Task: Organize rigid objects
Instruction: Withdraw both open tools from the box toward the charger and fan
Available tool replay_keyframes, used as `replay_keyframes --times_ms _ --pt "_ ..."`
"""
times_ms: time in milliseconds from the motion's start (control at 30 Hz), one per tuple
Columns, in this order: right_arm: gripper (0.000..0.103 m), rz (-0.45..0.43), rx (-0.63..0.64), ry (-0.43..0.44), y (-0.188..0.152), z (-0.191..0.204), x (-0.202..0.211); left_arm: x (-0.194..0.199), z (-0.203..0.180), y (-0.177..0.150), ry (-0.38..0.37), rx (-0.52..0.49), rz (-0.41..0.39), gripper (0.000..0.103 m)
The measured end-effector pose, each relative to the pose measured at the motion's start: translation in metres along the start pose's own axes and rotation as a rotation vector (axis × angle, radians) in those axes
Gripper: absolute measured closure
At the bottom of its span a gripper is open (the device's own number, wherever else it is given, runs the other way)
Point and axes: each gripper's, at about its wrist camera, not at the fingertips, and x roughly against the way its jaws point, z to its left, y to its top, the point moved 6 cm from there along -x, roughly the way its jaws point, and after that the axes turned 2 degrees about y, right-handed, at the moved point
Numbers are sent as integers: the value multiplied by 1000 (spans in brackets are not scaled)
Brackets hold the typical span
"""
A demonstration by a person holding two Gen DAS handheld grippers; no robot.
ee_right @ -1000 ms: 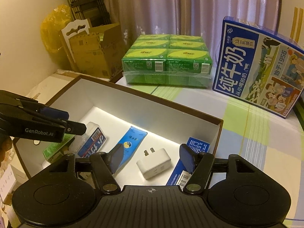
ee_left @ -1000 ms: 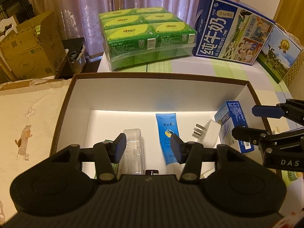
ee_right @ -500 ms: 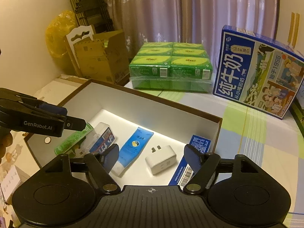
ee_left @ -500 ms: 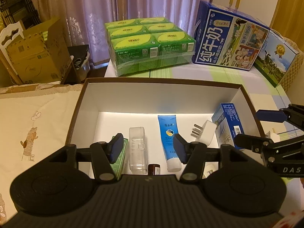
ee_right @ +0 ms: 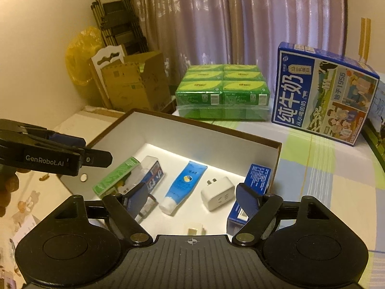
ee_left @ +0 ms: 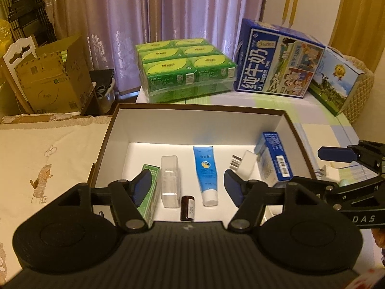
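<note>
Purple curtains back a worktop [ee_left: 312,120] carrying your open box [ee_left: 199,107]. Left to right inside lie a green carton [ee_left: 154,171], clear case [ee_left: 170,178], brown vial [ee_left: 187,208], blue tube [ee_left: 205,168], white plug [ee_left: 246,162] and blue carton [ee_left: 274,159]. Your left gripper [ee_left: 186,187] hovers over the vial and tube, fingers spreading, nothing between them. Your right gripper [ee_right: 192,201] does likewise, nearer the plug. The tube's long axis runs away from your left fingers.

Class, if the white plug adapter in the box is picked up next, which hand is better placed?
Probably the right: the white plug adapter lies just ahead of the right tool, whose jaws are opening with nothing between them. The left tool faces the blue tube.
</note>
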Motion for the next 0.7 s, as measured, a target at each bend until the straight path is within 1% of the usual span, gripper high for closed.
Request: replay_keyframes --times_ms 233,533,700 --pt "25 -24 -36 15 -17 0 37 28 -24 -23 -42 -29 -9 40" --pt "25 -16 -66 -18 -48 -17 78 48 -69 -55 -118 -48 14 40" --pt "25 -5 -112 -38 -67 -32 97 52 -95 -74 -134 -95 41 40"
